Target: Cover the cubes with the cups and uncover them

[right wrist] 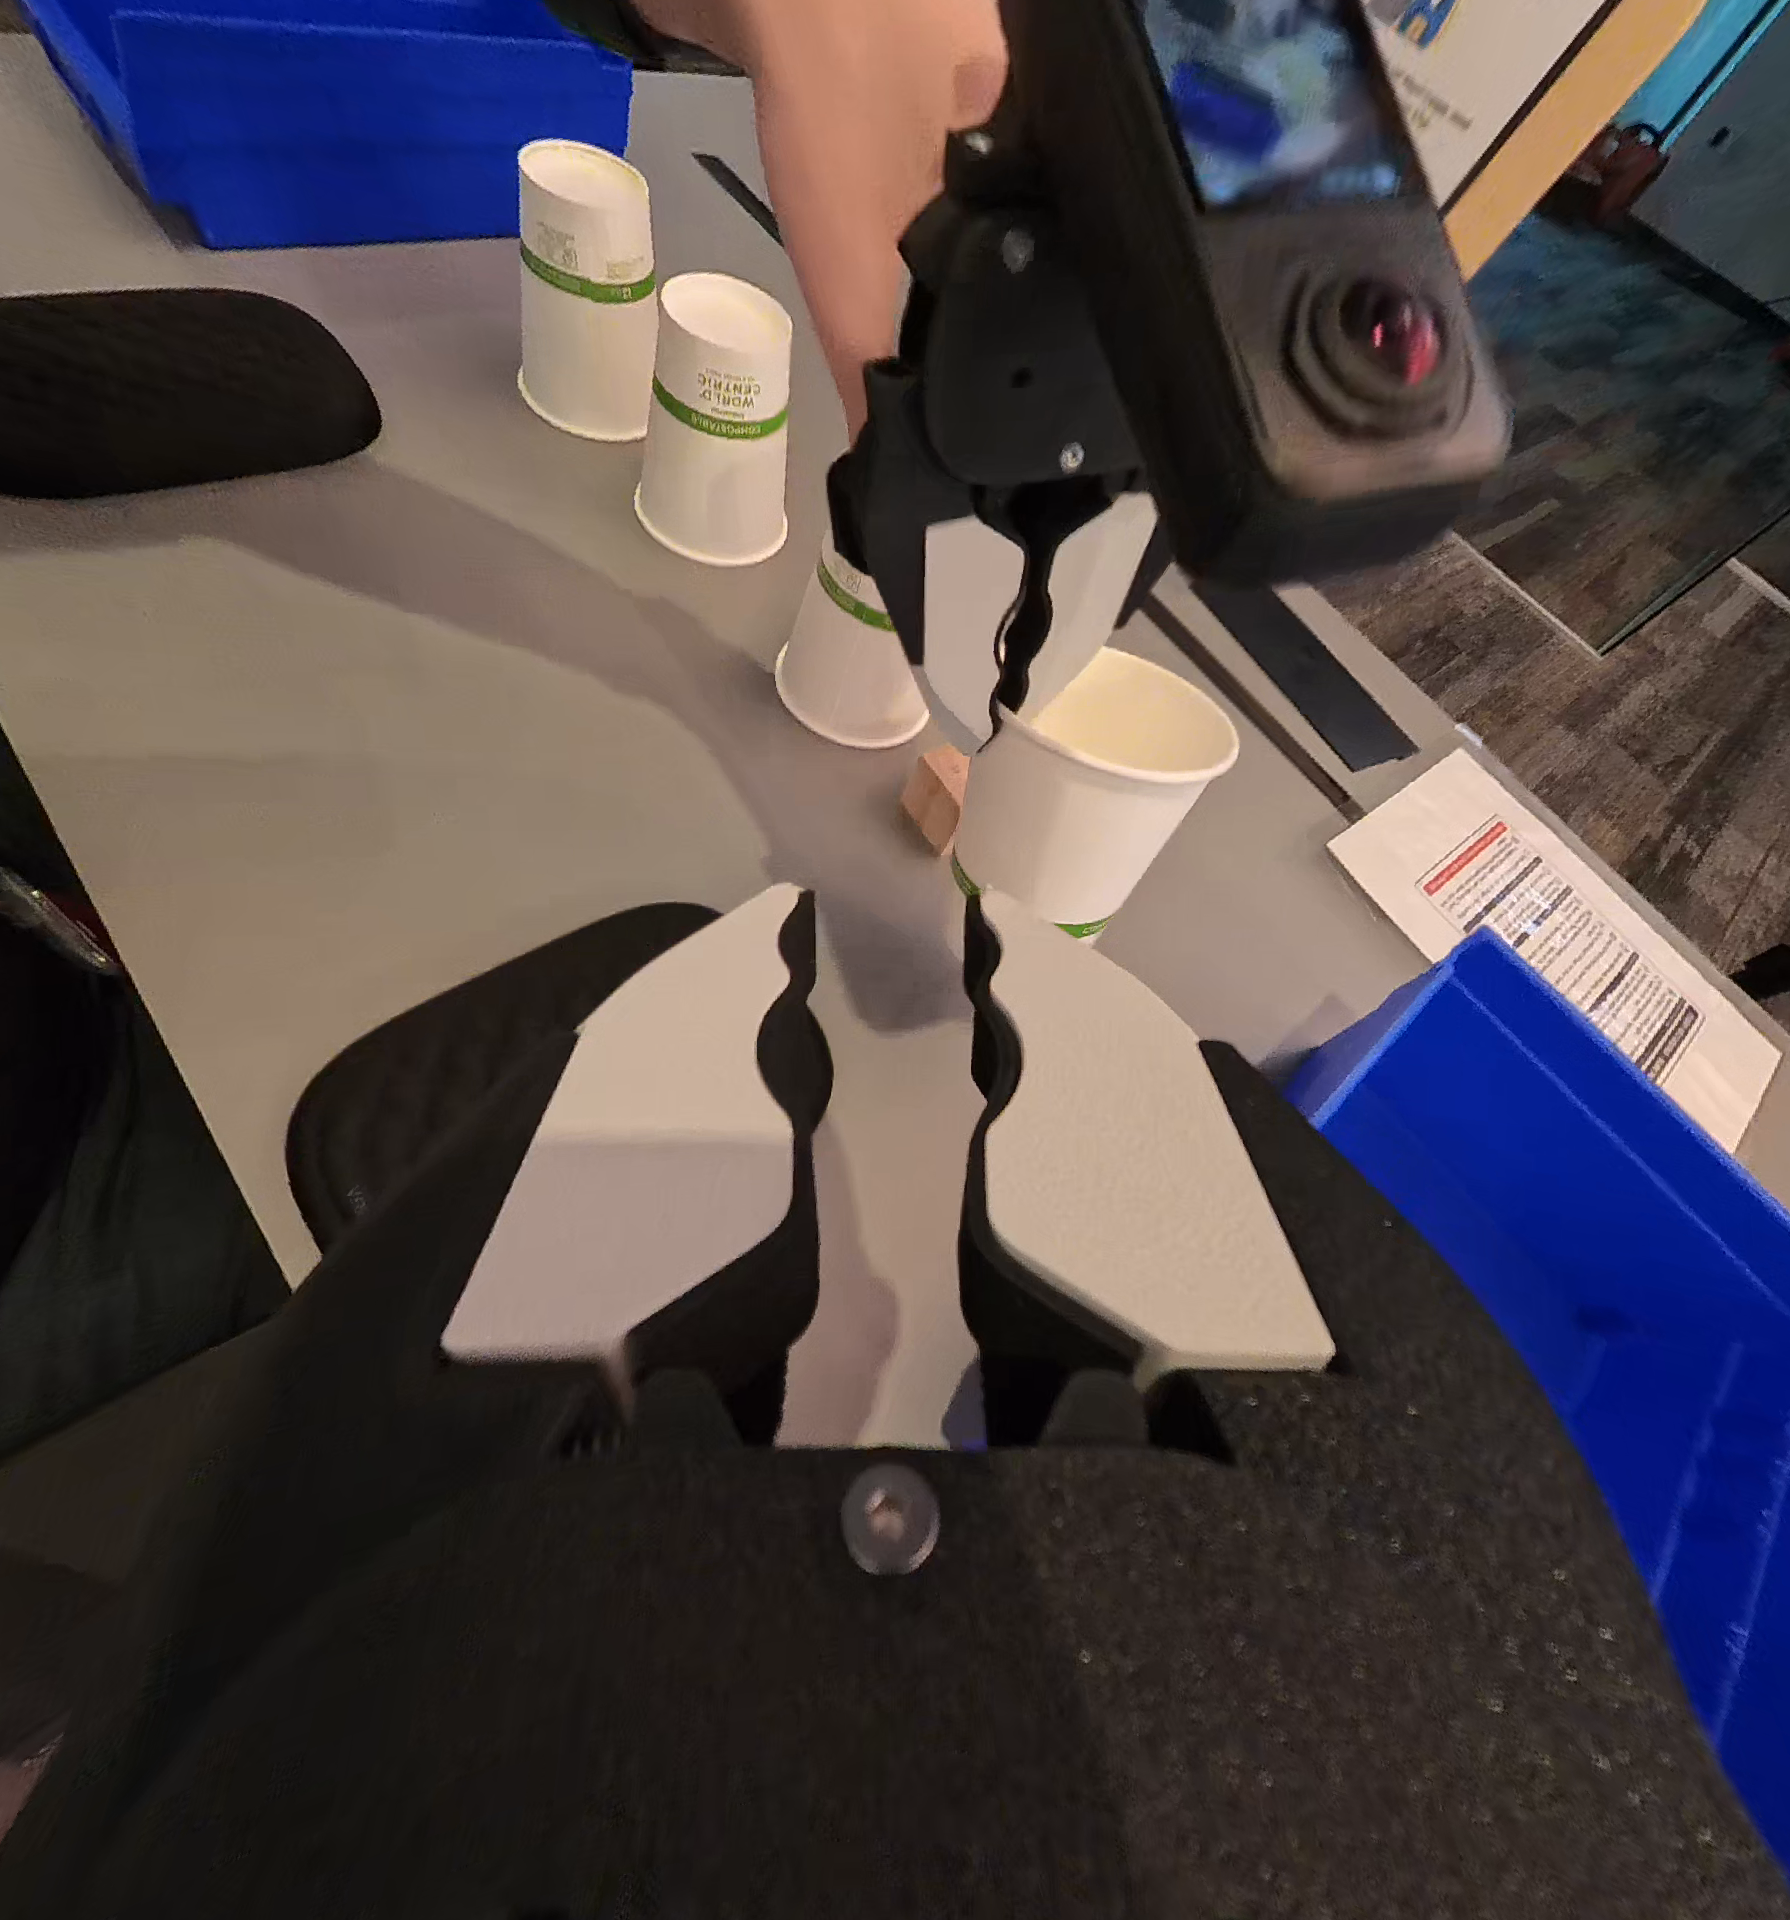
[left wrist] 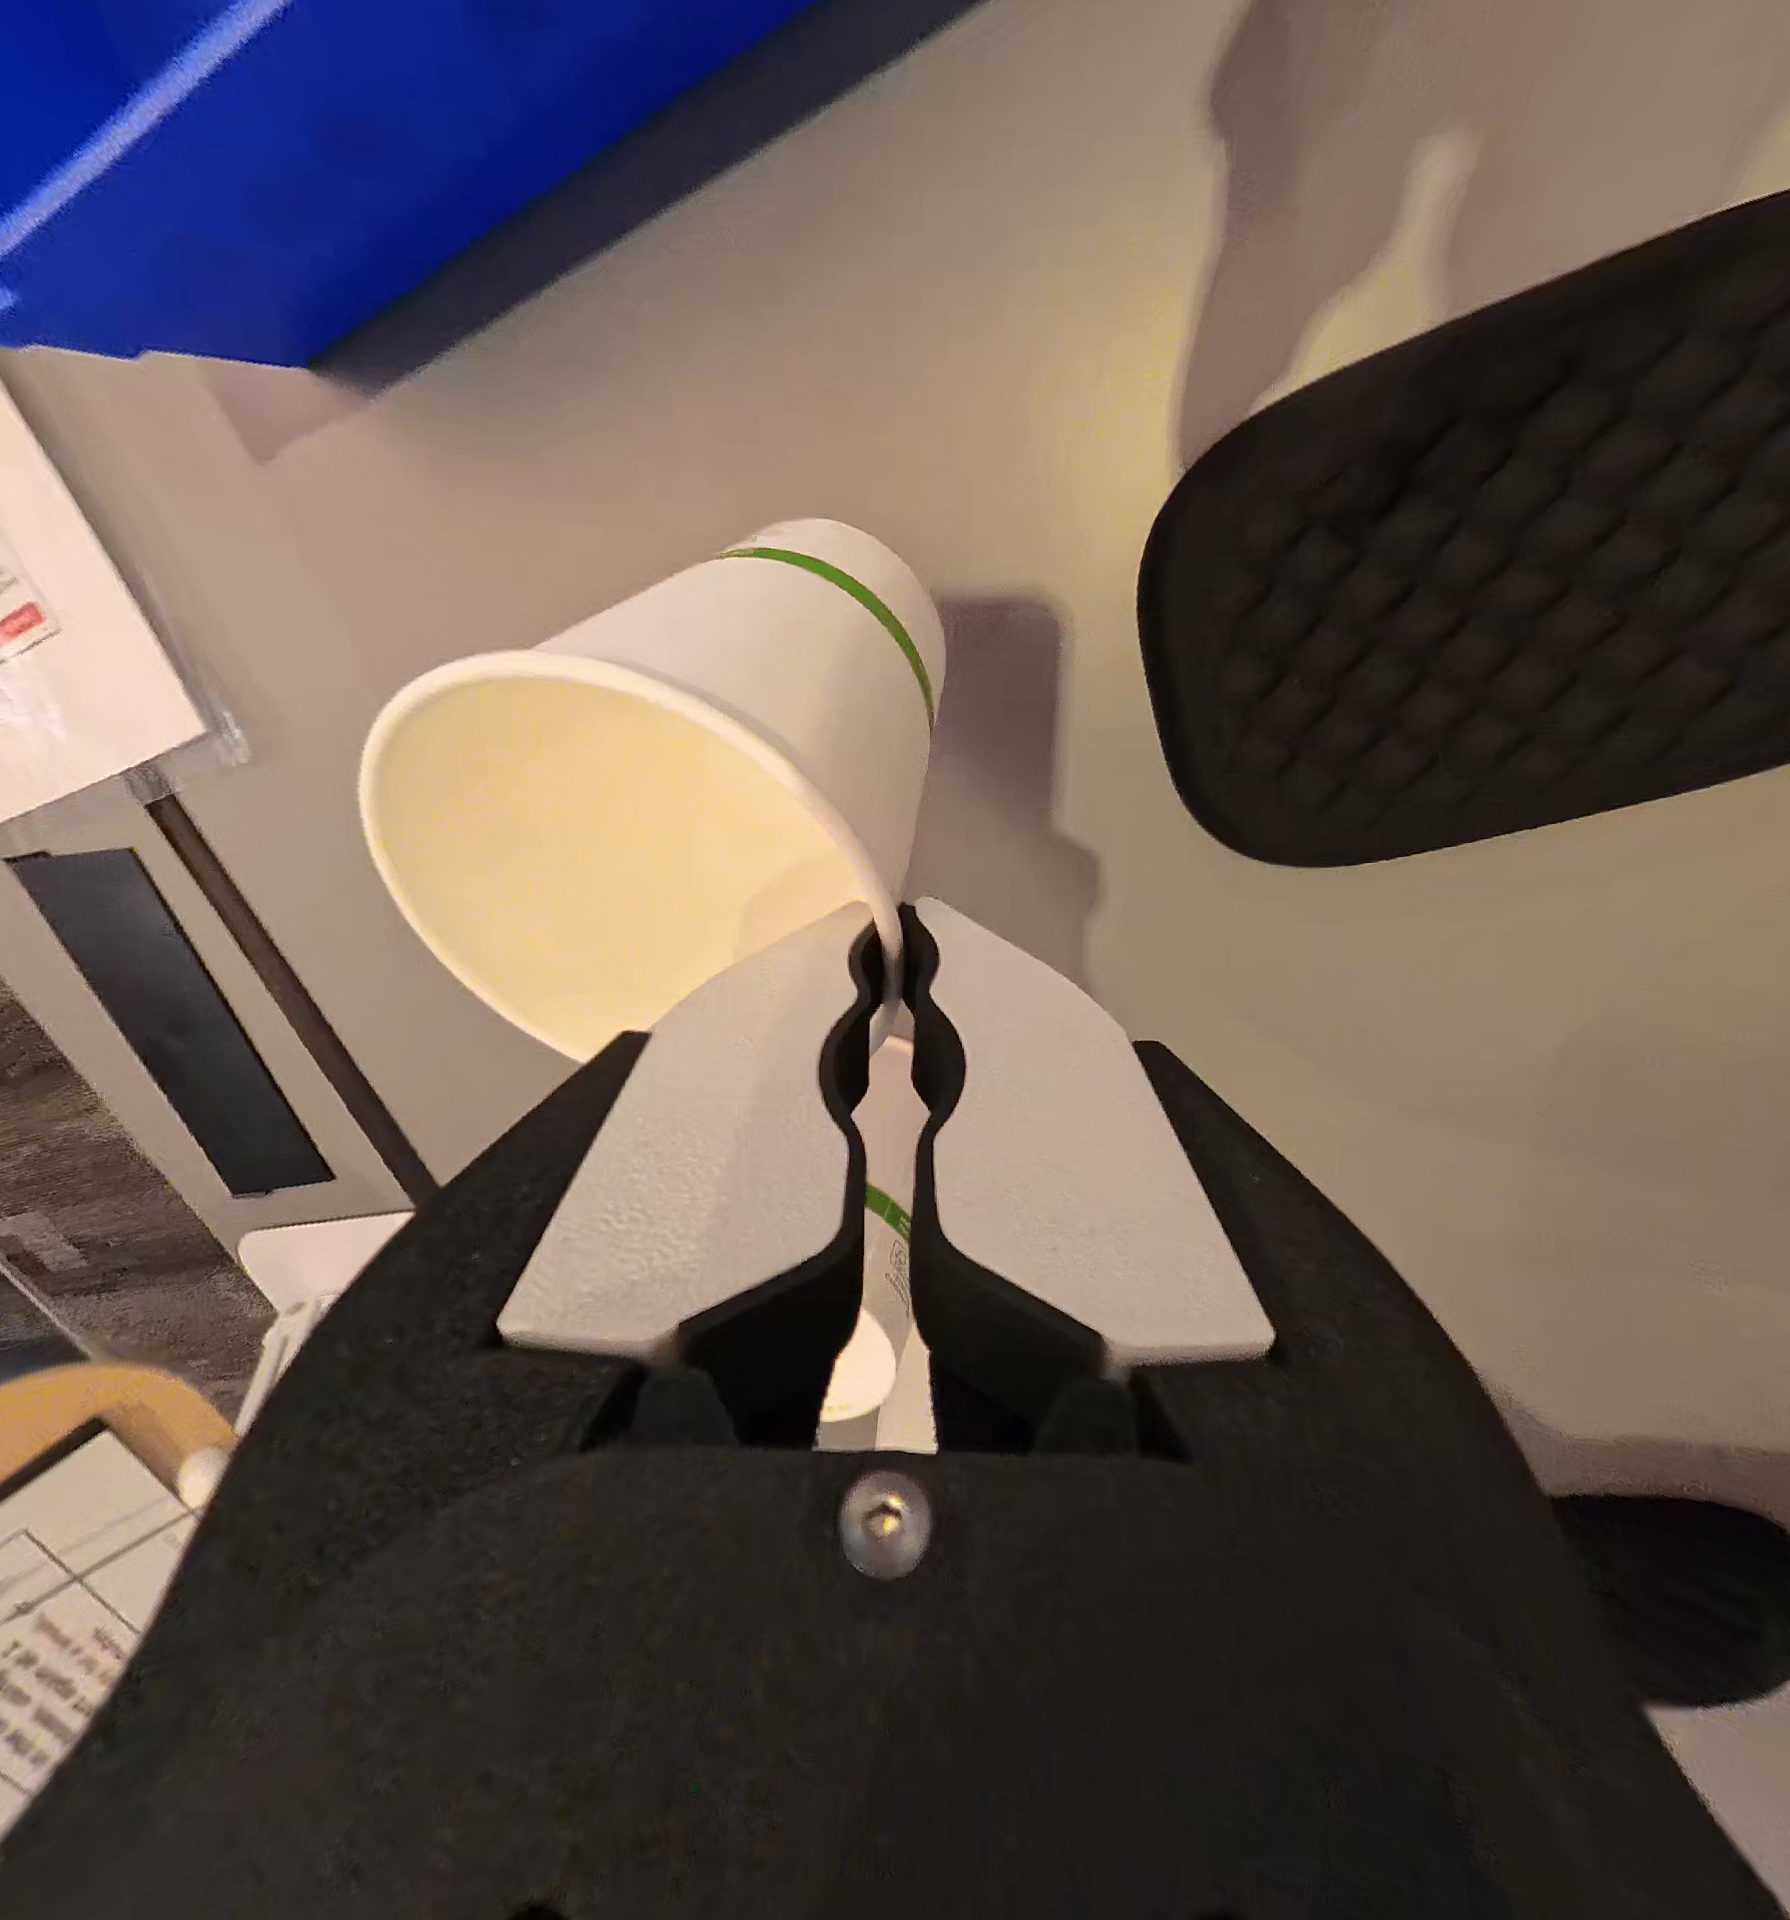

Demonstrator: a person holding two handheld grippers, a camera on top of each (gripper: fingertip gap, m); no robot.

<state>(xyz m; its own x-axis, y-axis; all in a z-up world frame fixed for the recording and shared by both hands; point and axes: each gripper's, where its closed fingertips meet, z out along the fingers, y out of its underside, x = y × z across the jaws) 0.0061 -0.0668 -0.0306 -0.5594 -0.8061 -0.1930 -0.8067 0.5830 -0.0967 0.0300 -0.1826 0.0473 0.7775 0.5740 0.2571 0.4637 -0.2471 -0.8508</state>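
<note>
My left gripper (left wrist: 896, 925) is shut on the rim of a white paper cup (left wrist: 652, 769) with a green band. It holds the cup mouth-up and tilted. The right wrist view shows this gripper (right wrist: 1010, 707) and the cup (right wrist: 1088, 800) right beside a small wooden cube (right wrist: 935, 795), which stands uncovered on the grey table (right wrist: 403, 727). Three more white cups stand upside down in a row behind: far (right wrist: 584, 301), middle (right wrist: 719, 426), near (right wrist: 844, 665). Anything under them is hidden. My right gripper (right wrist: 886, 914) is open and empty, just in front of the held cup.
A blue bin (right wrist: 351, 114) stands at the table's far left and another (right wrist: 1597, 1299) at the near right. A black wrist rest (right wrist: 143, 384) lies at the left, a second (right wrist: 434, 1060) under my right gripper. A printed sheet (right wrist: 1556, 935) lies at the right edge.
</note>
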